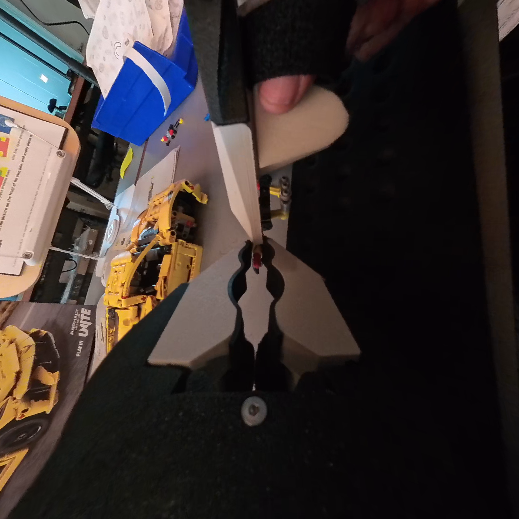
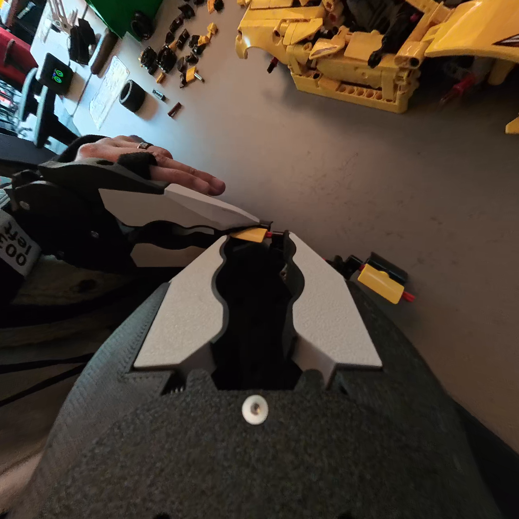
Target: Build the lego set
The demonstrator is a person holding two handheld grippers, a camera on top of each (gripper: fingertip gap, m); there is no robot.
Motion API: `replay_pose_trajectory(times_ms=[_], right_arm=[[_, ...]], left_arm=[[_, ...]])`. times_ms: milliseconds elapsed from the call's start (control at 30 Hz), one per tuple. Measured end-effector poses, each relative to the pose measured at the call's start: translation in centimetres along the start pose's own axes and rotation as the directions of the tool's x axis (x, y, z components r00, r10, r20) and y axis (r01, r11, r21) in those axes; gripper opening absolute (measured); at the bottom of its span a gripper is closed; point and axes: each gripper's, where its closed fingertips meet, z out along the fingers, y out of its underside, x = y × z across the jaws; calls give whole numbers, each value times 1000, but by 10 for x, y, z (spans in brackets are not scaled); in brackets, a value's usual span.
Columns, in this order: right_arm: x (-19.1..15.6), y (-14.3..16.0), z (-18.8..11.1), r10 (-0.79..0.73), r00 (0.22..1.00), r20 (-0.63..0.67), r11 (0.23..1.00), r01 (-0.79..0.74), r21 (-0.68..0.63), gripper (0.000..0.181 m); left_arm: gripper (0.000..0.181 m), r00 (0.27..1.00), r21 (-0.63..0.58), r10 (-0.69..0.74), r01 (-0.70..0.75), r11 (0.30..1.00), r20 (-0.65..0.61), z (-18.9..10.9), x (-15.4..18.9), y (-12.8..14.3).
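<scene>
My left gripper (image 1: 256,248) is shut on a small yellow piece with a red pin (image 1: 257,259). In the right wrist view it comes in from the left (image 2: 259,224), holding the yellow piece (image 2: 251,234) with its pin pointing right. My right gripper (image 2: 258,238) is shut on a black assembly (image 2: 279,247), and the pin's tip meets it. In the left wrist view this assembly (image 1: 266,202) shows yellow and grey connectors beside the right gripper's white finger (image 1: 238,182). The part-built yellow car (image 1: 151,252) (image 2: 365,56) stands on the table.
A yellow-and-black sub-assembly (image 2: 379,283) lies just right of my right gripper. Several loose black and yellow pieces (image 2: 174,56) and a tyre (image 2: 132,97) lie at the far left. A blue bin (image 1: 146,84), an instruction sheet (image 1: 160,174) and the set's box (image 1: 36,379) are on the table. Left and right tips are no more than a few centimetres apart.
</scene>
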Motion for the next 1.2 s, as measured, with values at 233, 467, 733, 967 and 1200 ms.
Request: replay_pose_trajectory(times_ms=[233, 467, 733, 967, 1200], right_arm=[[2, 3, 1, -36, 999, -21, 999, 35, -29, 36], [3, -13, -14, -155, 985, 79, 988, 156, -16, 36], [44, -4, -51, -550, 833, 61, 834, 543, 96, 51], [58, 3, -21, -642, 757, 127, 755, 652, -71, 38], [59, 10, -14, -673, 721, 167, 713, 692, -114, 7]], left_arm=[[5, 1000, -10, 6, -6, 1000, -16, 2, 3, 1], [6, 991, 37, -117, 120, 992, -67, 2, -4, 2], [7, 845, -27, -419, 435, 900, -332, 2, -8, 21], [7, 719, -49, -497, 545, 837, -486, -1, -5, 26], [7, 701, -57, -515, 565, 823, -493, 3, -8, 30]])
